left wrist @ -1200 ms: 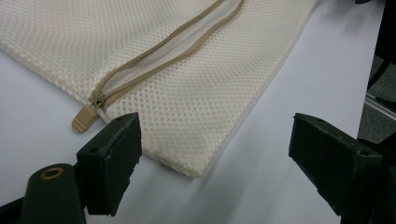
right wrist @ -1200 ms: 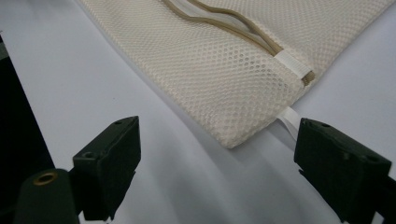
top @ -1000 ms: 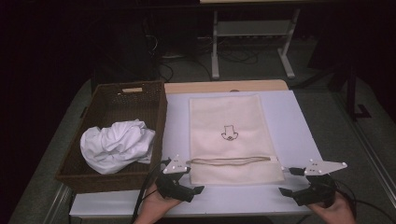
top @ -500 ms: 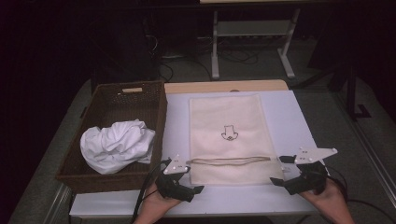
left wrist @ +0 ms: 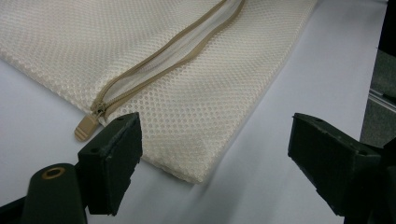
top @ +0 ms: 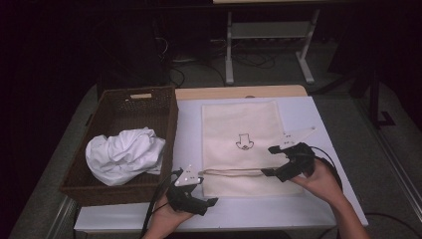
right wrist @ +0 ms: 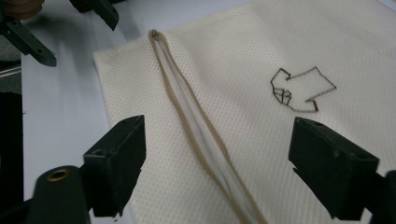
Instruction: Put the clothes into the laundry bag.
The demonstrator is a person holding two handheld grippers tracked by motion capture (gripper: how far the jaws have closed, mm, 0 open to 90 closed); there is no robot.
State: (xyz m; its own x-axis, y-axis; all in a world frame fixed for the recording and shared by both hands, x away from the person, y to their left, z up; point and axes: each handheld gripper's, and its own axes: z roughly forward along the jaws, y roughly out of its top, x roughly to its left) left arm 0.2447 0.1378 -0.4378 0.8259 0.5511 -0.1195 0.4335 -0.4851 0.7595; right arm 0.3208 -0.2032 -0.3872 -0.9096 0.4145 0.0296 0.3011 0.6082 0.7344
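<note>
A cream mesh bag (top: 241, 124) lies flat on the white table (top: 318, 119), with a dark arrow mark (top: 244, 143) at its centre. Its tan zipper (top: 234, 172) runs across the near end, and the pull (left wrist: 85, 128) rests at the left end. My left gripper (top: 206, 191) sits open by the bag's near left corner (left wrist: 196, 172), with nothing between its jaws. My right gripper (top: 268, 160) hovers over the bag's right side, pointing left along the zipper (right wrist: 196, 130). Its jaws have just been closing slightly; they still stand wide and hold nothing.
A brown wicker basket (top: 119, 107) stands at the table's left, holding a crumpled white garment (top: 124, 155). A wooden strip (top: 239, 92) edges the table's far side. Beyond it, a white metal stand (top: 268, 45) and cables sit on the dark floor.
My right gripper has moved from the table's near right corner up and leftward over the bag's right edge. The left gripper has stayed put.
</note>
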